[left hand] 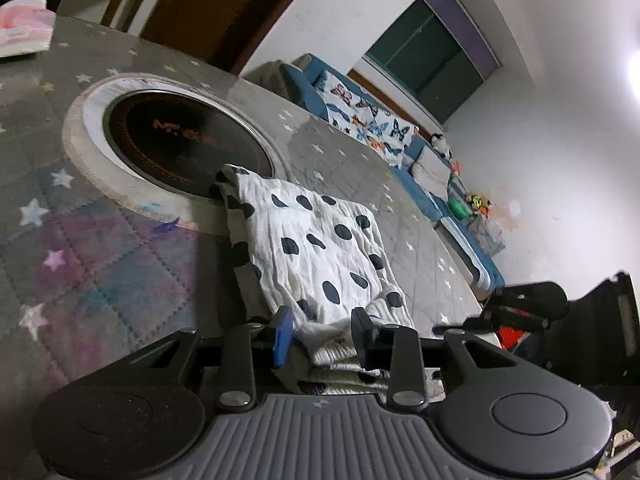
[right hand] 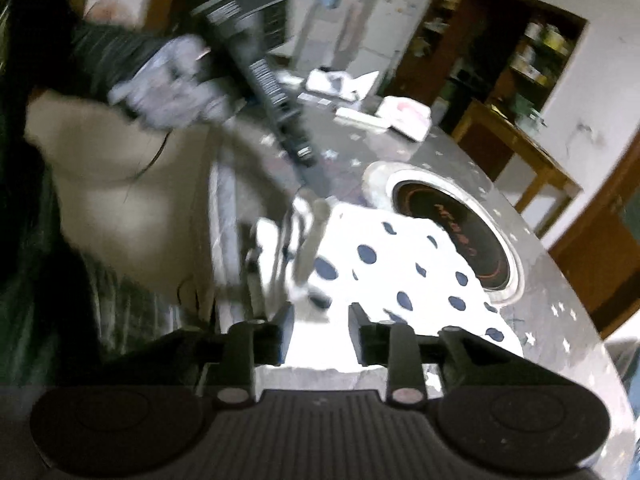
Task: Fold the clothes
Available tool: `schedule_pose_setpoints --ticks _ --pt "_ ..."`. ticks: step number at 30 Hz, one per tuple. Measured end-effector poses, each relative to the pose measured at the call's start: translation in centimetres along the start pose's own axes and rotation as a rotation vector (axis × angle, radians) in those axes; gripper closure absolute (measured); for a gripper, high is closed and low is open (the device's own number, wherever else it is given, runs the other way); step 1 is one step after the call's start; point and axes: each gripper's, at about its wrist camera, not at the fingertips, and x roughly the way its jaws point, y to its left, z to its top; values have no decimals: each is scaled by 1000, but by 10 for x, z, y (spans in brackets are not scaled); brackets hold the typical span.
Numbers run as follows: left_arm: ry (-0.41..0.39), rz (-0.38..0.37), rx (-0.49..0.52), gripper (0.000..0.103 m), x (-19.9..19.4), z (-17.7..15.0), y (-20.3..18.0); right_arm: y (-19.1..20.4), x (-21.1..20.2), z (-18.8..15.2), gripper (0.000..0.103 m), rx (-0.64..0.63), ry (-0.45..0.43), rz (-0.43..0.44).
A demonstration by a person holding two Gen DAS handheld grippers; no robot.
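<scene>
My left gripper [left hand: 322,334] has its jaws parted around a bunched edge of the white, dark-spotted garment [left hand: 316,248]; whether the pads actually pinch the cloth I cannot tell. The garment lies folded on the star-patterned desk [left hand: 100,248], its far corner at eleven o'clock overlapping the round black hotplate [left hand: 184,140]. My right gripper [right hand: 320,334] hangs released over the near edge of the same cloth, jaws apart, with a gloved hand [right hand: 168,84] blurred at ten o'clock.
</scene>
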Motion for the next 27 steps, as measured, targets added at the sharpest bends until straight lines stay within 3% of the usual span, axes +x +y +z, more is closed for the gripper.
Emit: schedule_pose_setpoints --ticks 2,7,19,23,27 --pt "-18 8 -7 65 -8 -3 0 -6 0 11 65 45 -32 -2" --pt "-64 25 -55 63 -22 -9 4 -4 21 35 64 34 -65 -1" --pt "-96 40 -128 59 -35 -23 14 27 89 48 69 -176 75 -31" --pt "-104 36 -125 57 -35 -21 13 23 86 49 85 -140 72 -22" --pt "-113 29 -123 57 -33 -18 11 9 72 53 91 -64 46 -3"
